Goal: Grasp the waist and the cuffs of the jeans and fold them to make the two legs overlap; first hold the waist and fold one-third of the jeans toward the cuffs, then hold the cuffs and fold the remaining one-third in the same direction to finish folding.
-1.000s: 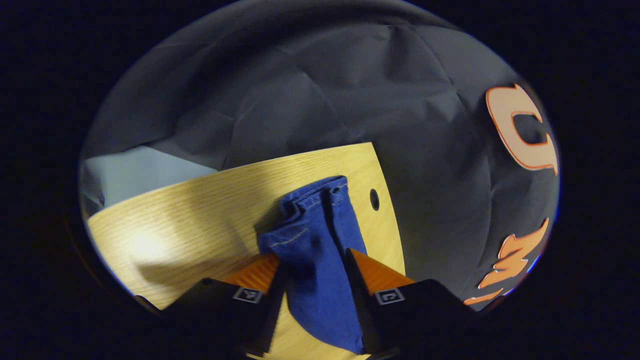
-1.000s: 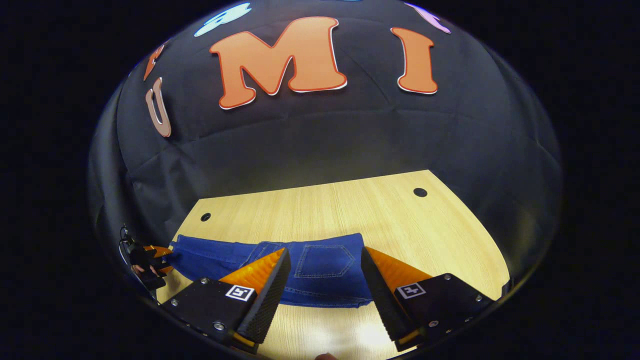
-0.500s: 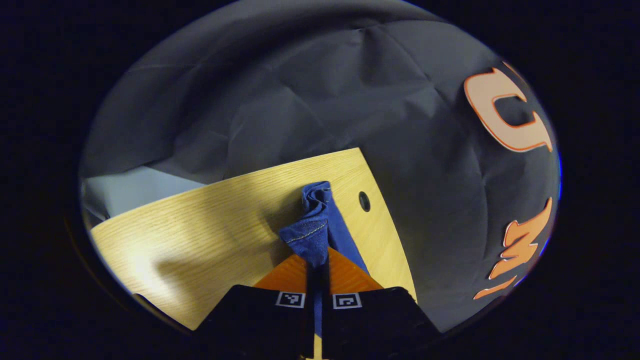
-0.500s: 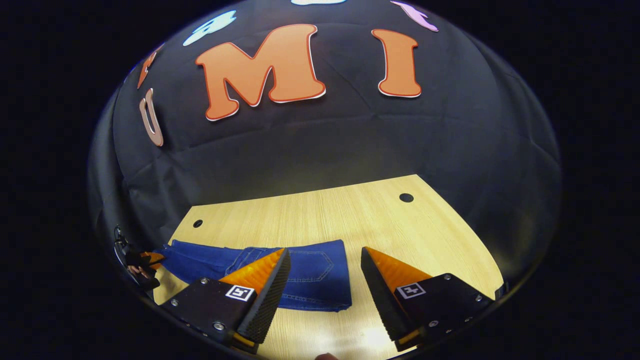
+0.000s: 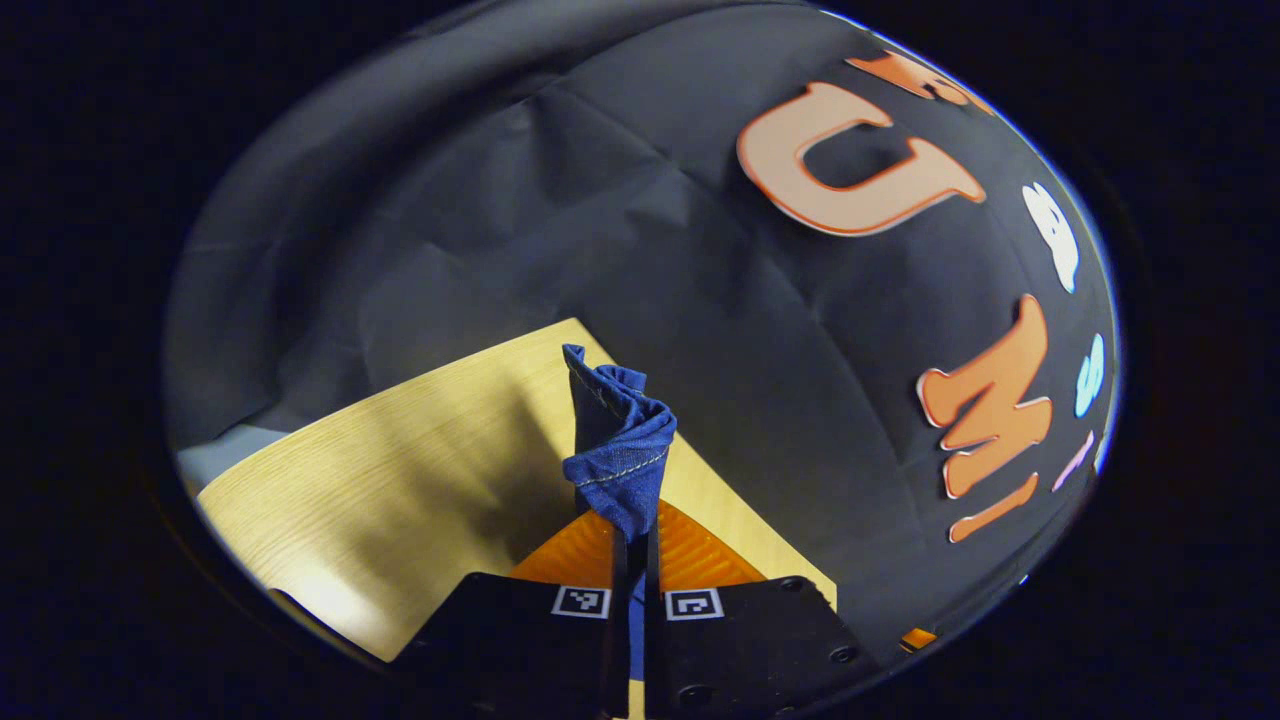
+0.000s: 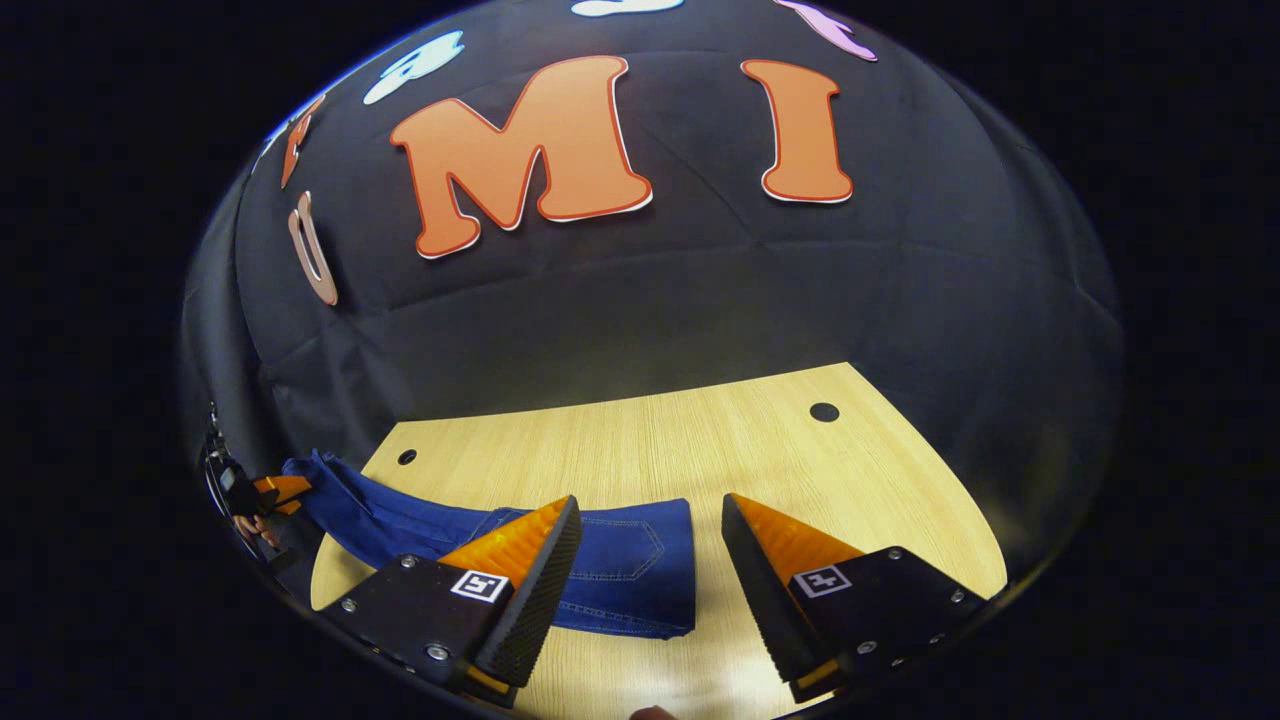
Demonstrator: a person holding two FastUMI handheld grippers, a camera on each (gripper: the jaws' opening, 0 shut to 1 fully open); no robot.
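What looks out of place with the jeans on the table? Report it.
Nothing is damaged. The jeans lie unevenly: the left tool is shut on the cuff end, bunched and raised off the table, while the waist end lies flat. The right tool hovers open, holding nothing.

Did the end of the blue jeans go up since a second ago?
Yes. In the right gripper view the jeans' cuff end, pinched by the left gripper, has lifted off the table, past its left edge, near the hole.
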